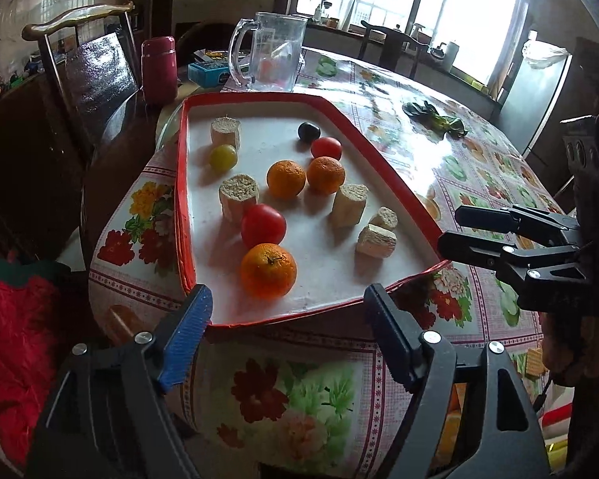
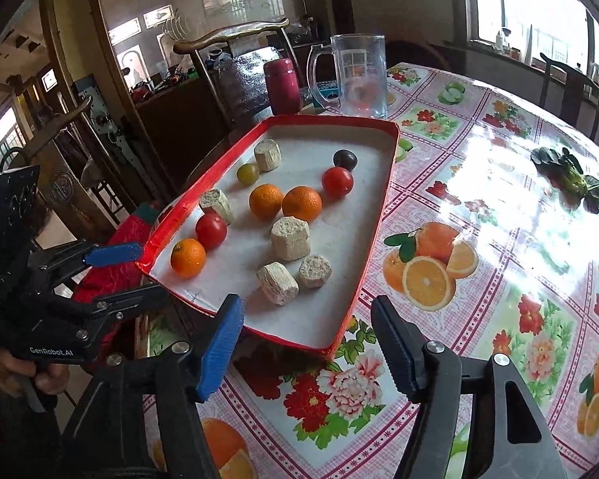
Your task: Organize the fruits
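Two black grippers with blue pads frame the near edge of a floral-clothed table (image 1: 479, 151). Left gripper (image 1: 287, 319), at 6 o'clock in its own view, stands wide open and grips nothing; right gripper (image 2: 307, 331) is likewise spread wide and empty. Between and beyond them lies a red-rimmed white tray (image 1: 183, 183). From 9 o'clock across to 3 o'clock it holds a yellow tomato (image 1: 223, 157), sugarcane chunks (image 1: 239, 196), a red tomato (image 1: 263, 225), a near orange (image 1: 268, 270), two oranges (image 1: 286, 179) touching at centre, and a dark plum (image 1: 309, 132). At 12 o'clock stand a maroon flask (image 1: 158, 70) and glass pitcher (image 1: 273, 52). Leafy greens (image 1: 435, 115) lie at 2 o'clock.
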### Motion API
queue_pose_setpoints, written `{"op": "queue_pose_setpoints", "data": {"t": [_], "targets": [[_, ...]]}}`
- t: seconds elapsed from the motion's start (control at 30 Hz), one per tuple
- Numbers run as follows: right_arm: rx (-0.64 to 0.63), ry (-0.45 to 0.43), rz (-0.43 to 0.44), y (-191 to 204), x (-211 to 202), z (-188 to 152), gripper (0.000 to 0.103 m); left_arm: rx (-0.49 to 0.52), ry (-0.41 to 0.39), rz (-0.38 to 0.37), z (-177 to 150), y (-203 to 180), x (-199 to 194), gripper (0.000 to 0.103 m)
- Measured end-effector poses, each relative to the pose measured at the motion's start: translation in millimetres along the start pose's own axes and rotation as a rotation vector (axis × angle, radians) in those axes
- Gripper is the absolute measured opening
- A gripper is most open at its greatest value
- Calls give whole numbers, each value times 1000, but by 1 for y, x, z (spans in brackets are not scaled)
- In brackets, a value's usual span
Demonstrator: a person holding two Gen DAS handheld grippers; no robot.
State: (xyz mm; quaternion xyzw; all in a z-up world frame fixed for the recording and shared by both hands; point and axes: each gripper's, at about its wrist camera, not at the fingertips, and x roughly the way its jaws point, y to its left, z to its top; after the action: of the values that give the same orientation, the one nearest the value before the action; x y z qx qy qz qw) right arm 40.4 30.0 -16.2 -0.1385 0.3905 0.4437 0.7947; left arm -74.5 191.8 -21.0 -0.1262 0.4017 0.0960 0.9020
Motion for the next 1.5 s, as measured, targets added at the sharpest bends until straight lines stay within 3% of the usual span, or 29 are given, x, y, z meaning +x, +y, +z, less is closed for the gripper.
{"op": "queue_pose_setpoints", "data": {"t": [0.17,0.4,0.77,1.1,1.5], "targets": [[-93,-10,-61,12,-11,-3,86,19,-39,-5,-3,-3,-14,79],[-351,-56,-193,46,-26,-13,91,72,-75,-4,-7,-9,-32,83],[-578,-77,-64,59,-35,-28,92,229,-76,118,-24,-31,-49,83],[-576,-99,17,52,-40,-25,92,273,-145,204,-20,-44,-70,83],[-560,-107,59,50,-42,-17,92,296,-182,227,-19,-49,-79,83]]}}
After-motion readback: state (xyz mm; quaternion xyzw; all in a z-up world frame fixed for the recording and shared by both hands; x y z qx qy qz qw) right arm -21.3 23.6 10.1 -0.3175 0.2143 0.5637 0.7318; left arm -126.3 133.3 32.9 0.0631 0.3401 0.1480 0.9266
